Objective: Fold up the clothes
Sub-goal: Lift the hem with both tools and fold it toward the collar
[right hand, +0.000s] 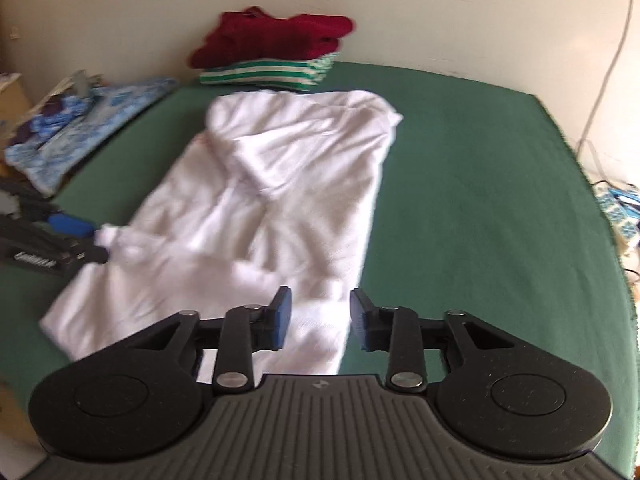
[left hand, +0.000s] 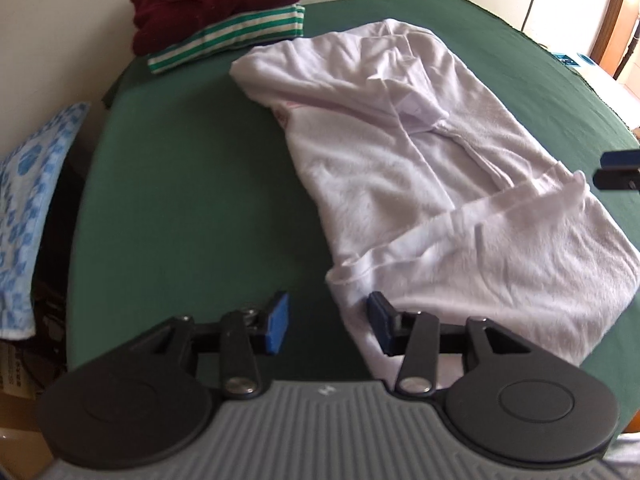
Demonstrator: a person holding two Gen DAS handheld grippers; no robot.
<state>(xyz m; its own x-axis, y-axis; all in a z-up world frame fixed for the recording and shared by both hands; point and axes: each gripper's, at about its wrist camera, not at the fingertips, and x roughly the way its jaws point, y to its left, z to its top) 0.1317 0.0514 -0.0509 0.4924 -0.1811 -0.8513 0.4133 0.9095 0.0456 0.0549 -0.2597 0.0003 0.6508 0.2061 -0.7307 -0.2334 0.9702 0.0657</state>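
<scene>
A white garment [left hand: 420, 168] lies partly folded on the green table cover [left hand: 192, 208]; it also shows in the right wrist view [right hand: 280, 184]. My left gripper [left hand: 328, 322] is open at the garment's near left corner, its right pad against the hem. In the right wrist view the left gripper [right hand: 80, 240] sits at the garment's left edge. My right gripper [right hand: 318, 316] is open and empty over the garment's near right edge; its fingertips [left hand: 618, 168] show at the far right of the left wrist view.
A folded dark red garment [left hand: 216, 4] lies on a green-and-white striped one [left hand: 228, 38] at the table's far edge, by the wall. A blue patterned cloth [left hand: 28, 200] lies off the table's left side. Cables [right hand: 604, 92] hang at the right.
</scene>
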